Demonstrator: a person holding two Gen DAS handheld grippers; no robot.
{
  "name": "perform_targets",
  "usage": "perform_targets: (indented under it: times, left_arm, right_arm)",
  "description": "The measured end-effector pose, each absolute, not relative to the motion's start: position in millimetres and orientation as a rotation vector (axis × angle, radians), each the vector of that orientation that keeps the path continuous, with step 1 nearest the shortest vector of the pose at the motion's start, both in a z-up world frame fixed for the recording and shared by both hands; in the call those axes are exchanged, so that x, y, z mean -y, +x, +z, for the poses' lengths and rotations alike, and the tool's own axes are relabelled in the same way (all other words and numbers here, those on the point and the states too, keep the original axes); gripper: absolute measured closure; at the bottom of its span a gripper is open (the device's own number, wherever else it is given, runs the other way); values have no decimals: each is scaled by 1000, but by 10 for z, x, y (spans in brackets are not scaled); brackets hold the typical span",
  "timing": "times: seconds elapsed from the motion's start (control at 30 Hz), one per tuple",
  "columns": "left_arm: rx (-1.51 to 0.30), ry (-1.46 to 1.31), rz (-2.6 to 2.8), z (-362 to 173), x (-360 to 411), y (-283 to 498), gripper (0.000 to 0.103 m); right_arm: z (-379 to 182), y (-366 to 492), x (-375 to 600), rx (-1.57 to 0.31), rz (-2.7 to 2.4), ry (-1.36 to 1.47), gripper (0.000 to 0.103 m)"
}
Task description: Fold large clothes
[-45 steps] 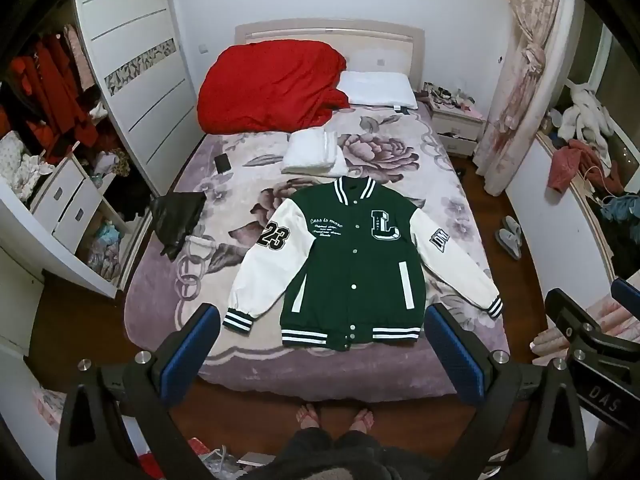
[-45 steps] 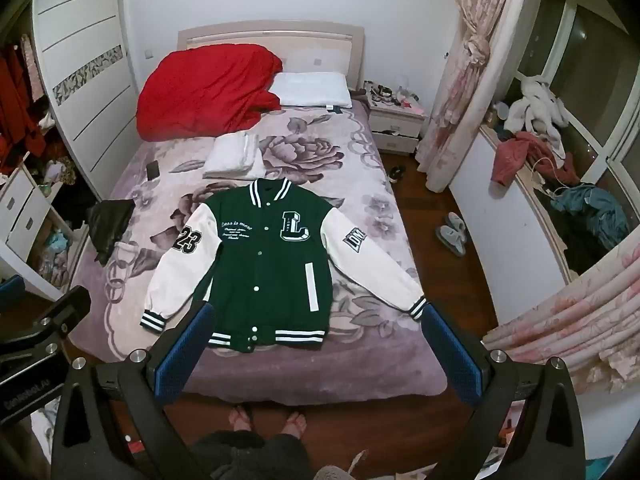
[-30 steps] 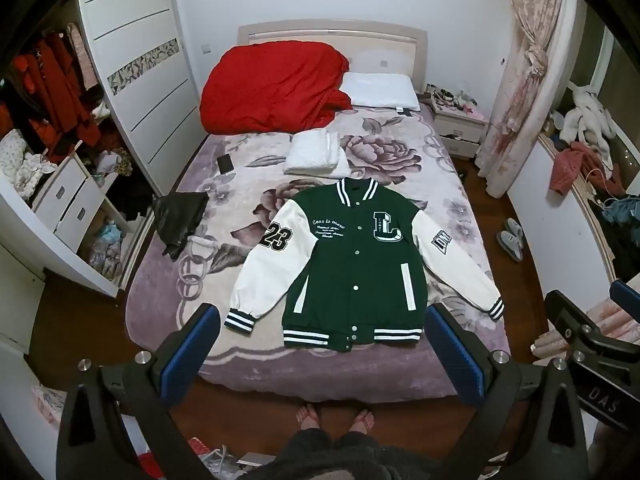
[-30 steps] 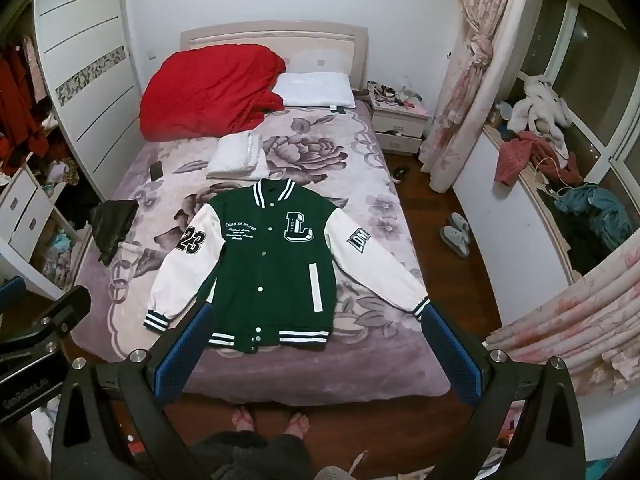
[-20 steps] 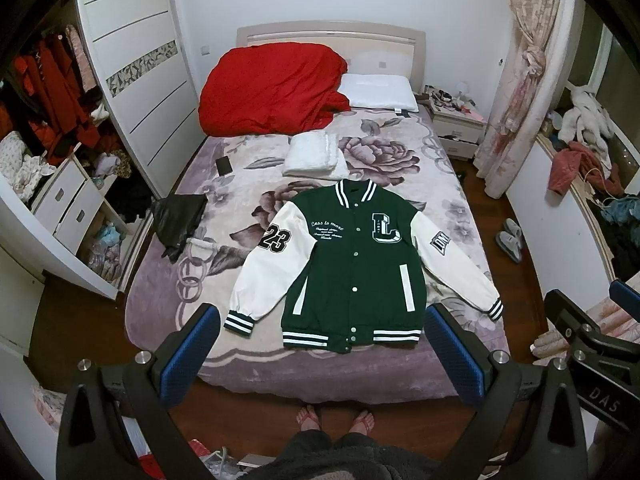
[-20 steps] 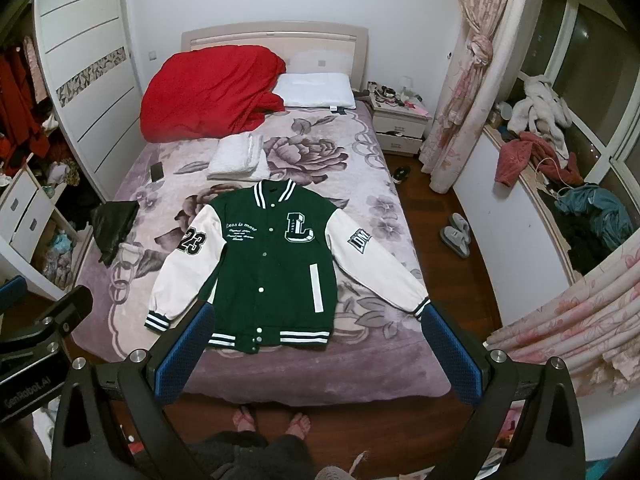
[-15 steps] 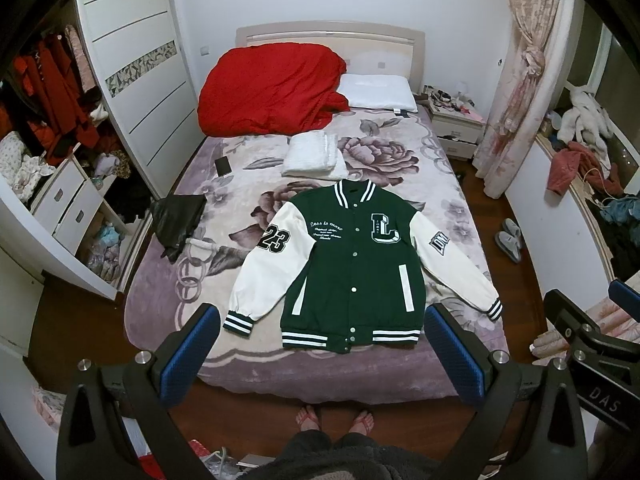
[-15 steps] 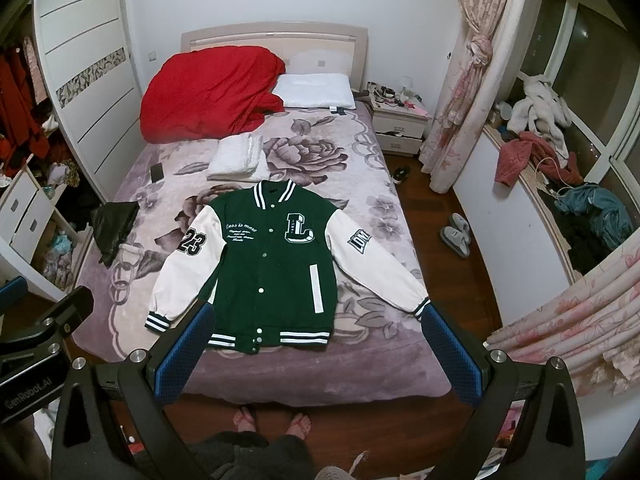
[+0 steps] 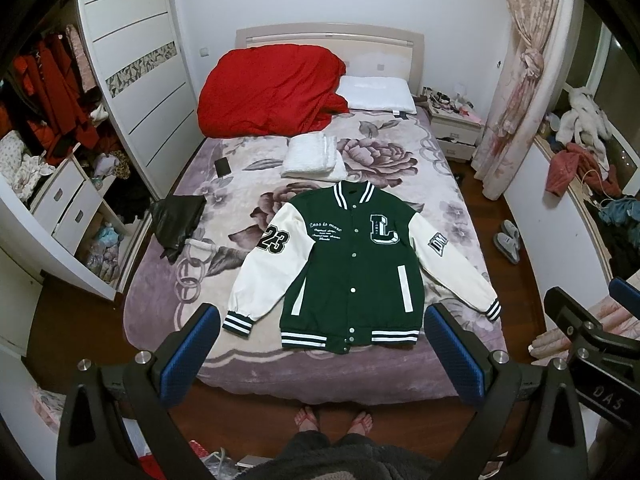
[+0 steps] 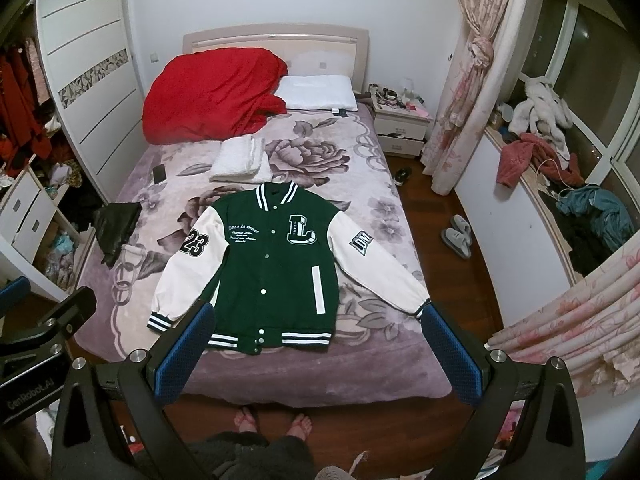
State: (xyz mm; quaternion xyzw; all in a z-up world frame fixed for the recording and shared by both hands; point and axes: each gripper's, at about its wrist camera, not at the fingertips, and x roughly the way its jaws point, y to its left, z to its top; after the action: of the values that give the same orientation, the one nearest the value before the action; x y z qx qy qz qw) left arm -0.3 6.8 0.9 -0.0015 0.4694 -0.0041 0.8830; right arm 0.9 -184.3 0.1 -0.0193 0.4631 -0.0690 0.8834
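A green varsity jacket [image 9: 352, 268] [image 10: 272, 264] with white sleeves lies flat and face up on the bed, buttoned, sleeves spread out and down, hem toward the foot of the bed. My left gripper [image 9: 322, 348] is held high above the foot of the bed, open and empty. Beside it my right gripper [image 10: 316, 344] is also open with nothing between its blue pads [image 10: 450, 354]. Both are well apart from the jacket. The right gripper's body [image 9: 588, 344] shows at the left wrist view's right edge.
The bed [image 9: 168, 320] has a floral purple blanket, a red duvet [image 9: 272, 88], a white pillow [image 9: 376, 94], a folded white towel [image 9: 312, 158], a black garment [image 9: 178, 220] and a phone [image 9: 222, 167]. A person's feet [image 9: 332, 420] stand at the foot. Slippers [image 10: 456, 236] lie on the floor at right.
Both views have shifted only slightly; the jacket lies unchanged and both grippers stay open.
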Motion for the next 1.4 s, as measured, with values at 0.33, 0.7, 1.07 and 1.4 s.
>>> perform_targets:
  times: [0.33,0.7,1.07,1.4]
  left_arm:
    - [-971,-5,-8,65,-80,10,0]
    - [-967,-3,-5,145,-10,114,0]
    - [-961,-6,-6,162,-17,118,0]
    - [-956,-7,-6,182,-23,131,0]
  right_arm:
    - [21,5,1837,-960,-143,-39,0]
    - [14,-6,1833,-959,-145,-38,0]
    - [78,13,1784,-957,-143,-36,0]
    - [122,43,1735,-955,-143,-38,0]
